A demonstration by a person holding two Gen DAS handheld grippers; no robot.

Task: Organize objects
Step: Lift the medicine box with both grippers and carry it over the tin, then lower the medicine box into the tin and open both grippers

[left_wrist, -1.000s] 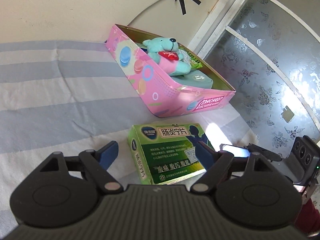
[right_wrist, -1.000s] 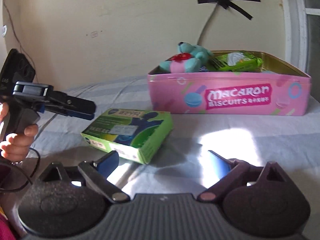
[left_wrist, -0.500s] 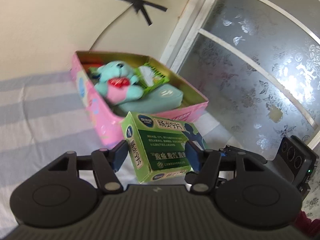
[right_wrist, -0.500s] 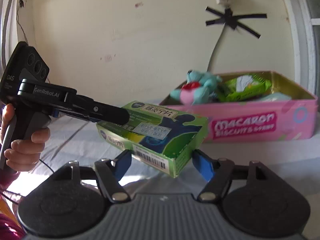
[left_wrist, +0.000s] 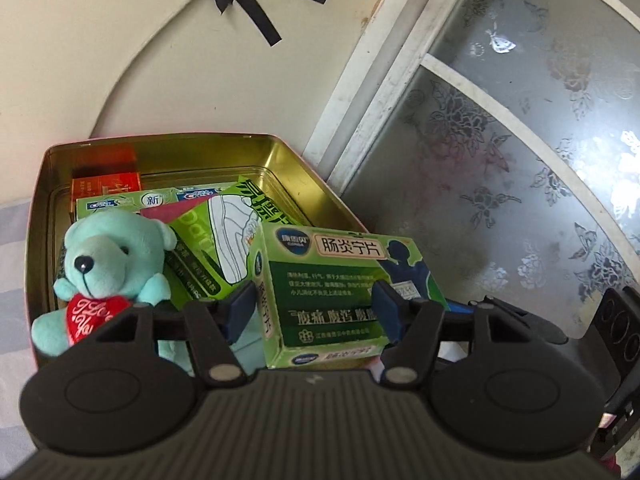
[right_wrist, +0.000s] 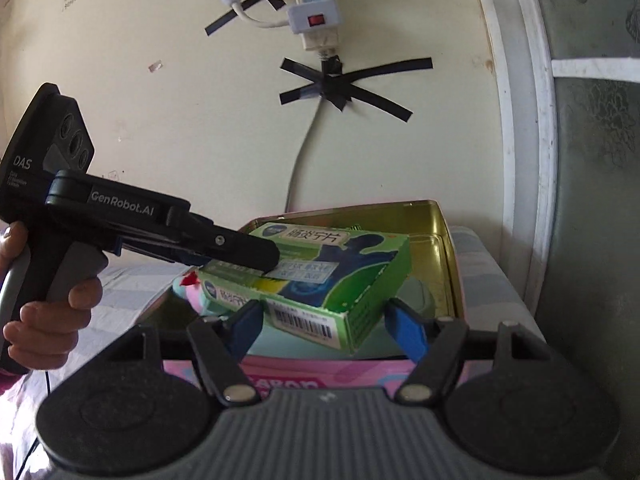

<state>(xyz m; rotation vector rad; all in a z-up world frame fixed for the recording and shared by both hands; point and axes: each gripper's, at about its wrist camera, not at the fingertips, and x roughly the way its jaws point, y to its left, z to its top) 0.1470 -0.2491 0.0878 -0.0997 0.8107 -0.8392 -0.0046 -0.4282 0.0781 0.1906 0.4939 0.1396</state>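
Left claw (left_wrist: 316, 312), "GenRobot.AI", green box (left_wrist: 344, 292)

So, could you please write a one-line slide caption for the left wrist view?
Both grippers carry a green medicine box over an open pink tin holding a teal teddy bear and other packets.

Green medicine box (left_wrist: 344, 292) showing white label, dark blue silhouette — tin (left_wrist: 304, 168) showing gold inside, pink outside. Teddy bear (left_wrist: 108, 264) wearing teal, holding red heart. Gripper fingertips (right_wrist: 404, 328) showing blue — bedsheet (right_wrist: 132, 280) showing grey-white stripes.
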